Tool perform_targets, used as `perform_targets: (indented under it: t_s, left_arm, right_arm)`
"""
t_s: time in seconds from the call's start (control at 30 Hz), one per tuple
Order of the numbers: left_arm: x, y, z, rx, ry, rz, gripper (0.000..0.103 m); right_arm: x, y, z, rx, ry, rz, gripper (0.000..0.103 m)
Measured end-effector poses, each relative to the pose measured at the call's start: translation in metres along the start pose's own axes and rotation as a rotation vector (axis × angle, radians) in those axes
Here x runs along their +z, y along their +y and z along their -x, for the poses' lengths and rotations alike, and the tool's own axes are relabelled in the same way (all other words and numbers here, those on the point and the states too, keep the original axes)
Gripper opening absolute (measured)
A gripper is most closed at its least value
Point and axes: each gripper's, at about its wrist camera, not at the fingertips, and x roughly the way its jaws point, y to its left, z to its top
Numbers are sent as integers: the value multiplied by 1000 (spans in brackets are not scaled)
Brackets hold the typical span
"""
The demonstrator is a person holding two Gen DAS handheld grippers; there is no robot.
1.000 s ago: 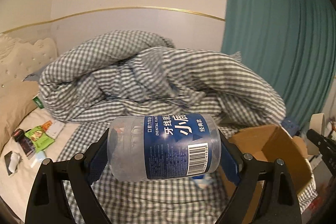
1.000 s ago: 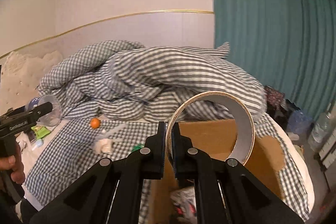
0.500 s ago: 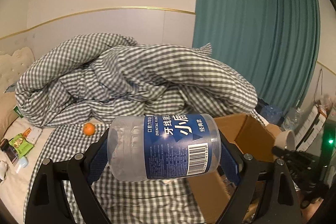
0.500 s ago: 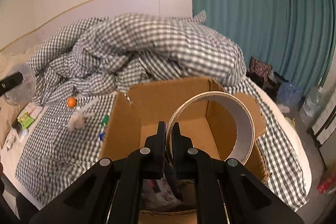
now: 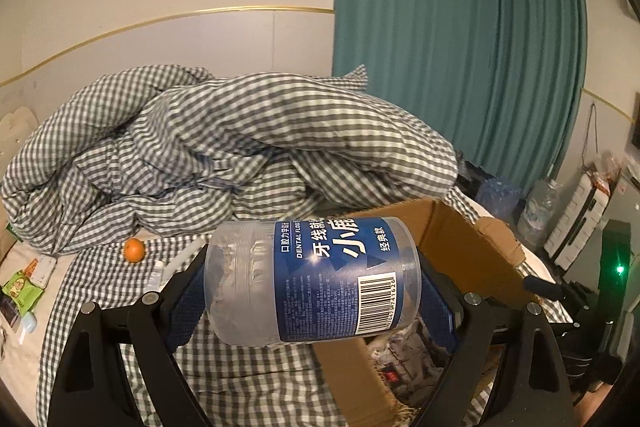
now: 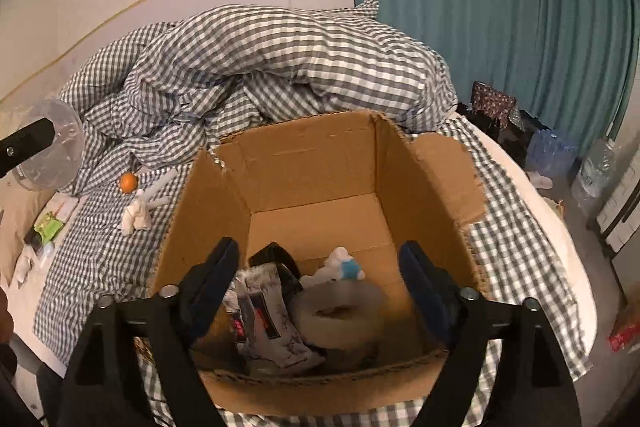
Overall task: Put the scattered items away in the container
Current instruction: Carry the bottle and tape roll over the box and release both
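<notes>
My right gripper (image 6: 320,281) is opening its jaws right now, at the bottom of its view, and nothing is between them any more. A second ago it pinched a tape roll by its edge. Now the tape roll (image 6: 340,315) shows as a blurry pale ring low in the middle of the frame, inside the cardboard box (image 6: 312,163), next to a crinkly packet and a small blue and white toy. So that one is put away, I think. My left gripper (image 5: 316,297) is clamped wide on the floss jar (image 5: 312,277), which lies sideways in the middle of its view. The box has slid in at the lower right there, so the jar looks close to its drop. An orange (image 5: 134,250) waits on the checked sheet at the left.
</notes>
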Motion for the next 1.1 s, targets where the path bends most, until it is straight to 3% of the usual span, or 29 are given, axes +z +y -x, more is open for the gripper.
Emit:
perform_targets:
  t_s: [0.27, 0.5, 0.83, 1.1]
  left_arm:
    - [-2, -34, -11, -37, 13, -39, 92]
    - [-6, -69, -39, -89, 72, -63, 92]
    - [-16, -105, -70, -123, 141, -123, 92]
    - [-16, -104, -65, -126, 112, -136, 103]
  right_arm:
    - [3, -21, 31, -11, -65, -30, 88]
    - [3, -44, 61, -40, -141, -85, 90]
    - [-2, -67, 81, -73, -168, -128, 91]
    - [-4, -71, 84, -88, -177, -149, 92]
